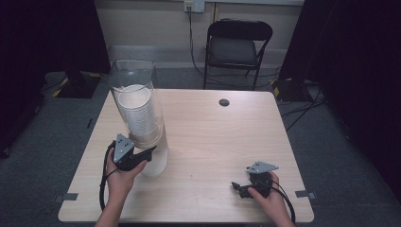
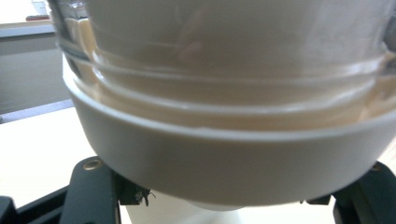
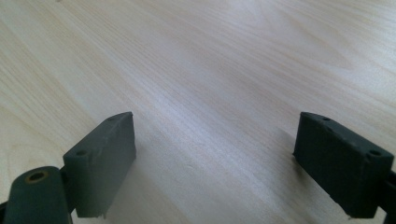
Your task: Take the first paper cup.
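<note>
Your left gripper (image 1: 147,153) is clamped on the tall clear cup dispenser's white base (image 1: 156,161), steadying it. Your right gripper (image 1: 241,188) rests wide, holding nothing, on the pale wooden table (image 1: 217,137).

— What sort of place is this?
— A recording studio or lab, I'd say. Black curtains (image 1: 47,33) hang on both sides, and grey carpet (image 1: 42,137) covers the floor.
— Anything else?
— Cables (image 1: 302,106) trail across the floor from a wall socket (image 1: 194,5), a folding chair (image 1: 239,45) stands by the wall, and the bare wooden tabletop (image 1: 222,137) has tape marks (image 1: 68,196).
</note>
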`<state>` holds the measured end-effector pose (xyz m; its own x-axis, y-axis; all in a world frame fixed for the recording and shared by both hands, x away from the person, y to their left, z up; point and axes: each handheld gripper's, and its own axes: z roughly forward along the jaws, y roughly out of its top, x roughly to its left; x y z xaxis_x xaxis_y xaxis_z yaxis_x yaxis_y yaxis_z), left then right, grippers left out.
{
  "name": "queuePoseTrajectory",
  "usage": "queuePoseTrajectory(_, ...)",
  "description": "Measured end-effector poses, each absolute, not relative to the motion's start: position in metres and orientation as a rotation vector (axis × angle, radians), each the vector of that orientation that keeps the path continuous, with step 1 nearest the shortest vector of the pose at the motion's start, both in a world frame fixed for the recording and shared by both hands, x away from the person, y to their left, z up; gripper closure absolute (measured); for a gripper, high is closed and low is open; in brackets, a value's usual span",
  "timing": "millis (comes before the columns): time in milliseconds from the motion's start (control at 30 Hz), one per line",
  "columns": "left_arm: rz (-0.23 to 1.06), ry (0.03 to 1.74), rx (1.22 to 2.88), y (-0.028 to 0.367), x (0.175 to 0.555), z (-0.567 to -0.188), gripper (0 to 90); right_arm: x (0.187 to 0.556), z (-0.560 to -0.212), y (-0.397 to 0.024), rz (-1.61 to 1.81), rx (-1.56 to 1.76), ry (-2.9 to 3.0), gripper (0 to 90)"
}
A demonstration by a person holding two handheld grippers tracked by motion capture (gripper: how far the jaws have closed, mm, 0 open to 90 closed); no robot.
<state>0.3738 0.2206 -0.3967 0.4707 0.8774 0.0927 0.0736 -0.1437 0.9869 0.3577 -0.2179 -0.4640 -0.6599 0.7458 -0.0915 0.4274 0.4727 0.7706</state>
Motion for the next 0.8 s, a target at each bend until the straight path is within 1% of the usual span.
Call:
queuePoseTrajectory(333,0.879,0.857,1.575,0.218,0.374,-0.397,34.3,0.358,-0.464,-0.218,1.035,0.982,2.306,12.2)
queuePoseTrajectory(433,0.903,0.866,1.605,0.218,0.374,-0.396,34.4,0.358,-0.464,-0.218,1.035,0.982,2.306,12.2)
queuePoseTrajectory(733,0.886,0.875,1.594,0.216,0.374,-0.4,34.7,0.358,-0.464,-0.218,1.035,0.983,2.306,12.2)
queuePoseTrajectory(767,0.884,0.888,1.614,0.216,0.374,-0.404,34.6,0.358,-0.464,-0.218,1.036,0.983,2.306,12.2)
queuePoseTrajectory(800,0.888,0.936,1.78,0.216,0.377,-0.411,36.3,0.358,-0.464,-0.218,1.035,0.982,2.306,12.2)
